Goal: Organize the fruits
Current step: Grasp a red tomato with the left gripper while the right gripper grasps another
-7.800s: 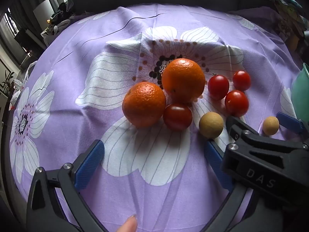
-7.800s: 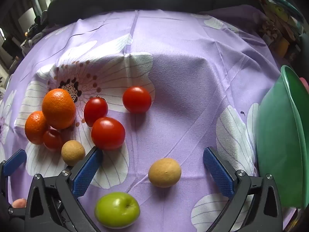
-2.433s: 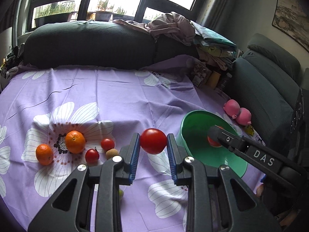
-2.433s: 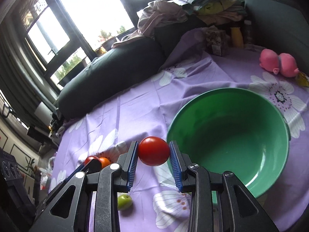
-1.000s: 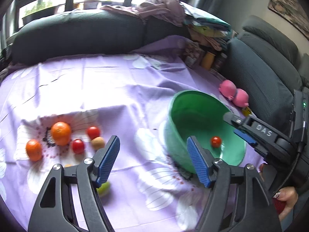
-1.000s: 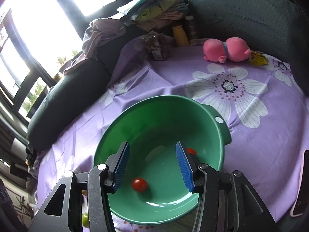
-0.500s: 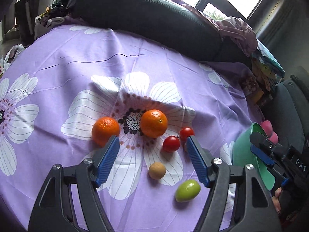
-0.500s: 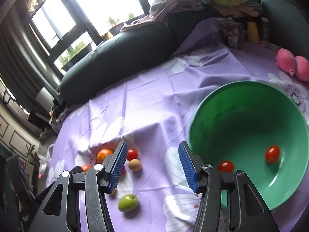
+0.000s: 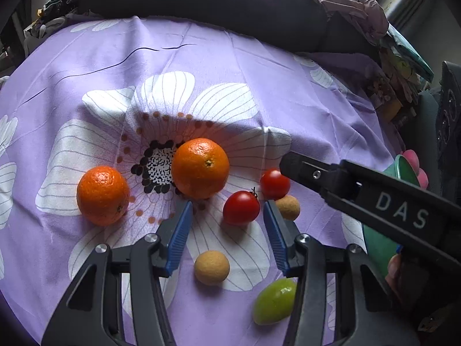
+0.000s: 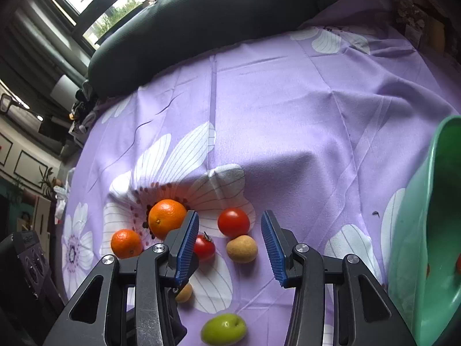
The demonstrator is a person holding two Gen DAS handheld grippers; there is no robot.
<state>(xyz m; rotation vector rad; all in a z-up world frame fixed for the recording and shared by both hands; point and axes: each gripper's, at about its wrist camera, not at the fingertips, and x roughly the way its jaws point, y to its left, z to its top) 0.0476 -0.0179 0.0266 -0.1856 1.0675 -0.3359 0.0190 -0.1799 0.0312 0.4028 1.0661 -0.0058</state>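
On the purple flowered cloth (image 9: 230,66) lie two oranges (image 9: 200,168) (image 9: 102,196), two red tomatoes (image 9: 241,207) (image 9: 275,184), two small tan fruits (image 9: 211,267) (image 9: 288,207) and a green fruit (image 9: 273,301). My left gripper (image 9: 227,226) hovers over the stemmed tomato, its jaws closing with the pads clear of it. My right gripper (image 10: 230,245) hangs above the other tomato (image 10: 233,222) and a tan fruit (image 10: 241,248); its jaws are closing too and touch nothing. In the left wrist view the right gripper (image 9: 289,165) reaches in beside the far tomato.
The green bowl (image 10: 423,230) stands at the right edge with red tomatoes partly showing inside. A dark sofa cushion (image 10: 201,20) borders the far side of the cloth. A pile of clothes (image 9: 354,8) and small clutter sit at the back right.
Both grippers have swung from the green bowl to the fruit cluster and dropped closer to it. Both pairs of jaws have narrowed. The fruits on the cloth have not moved.
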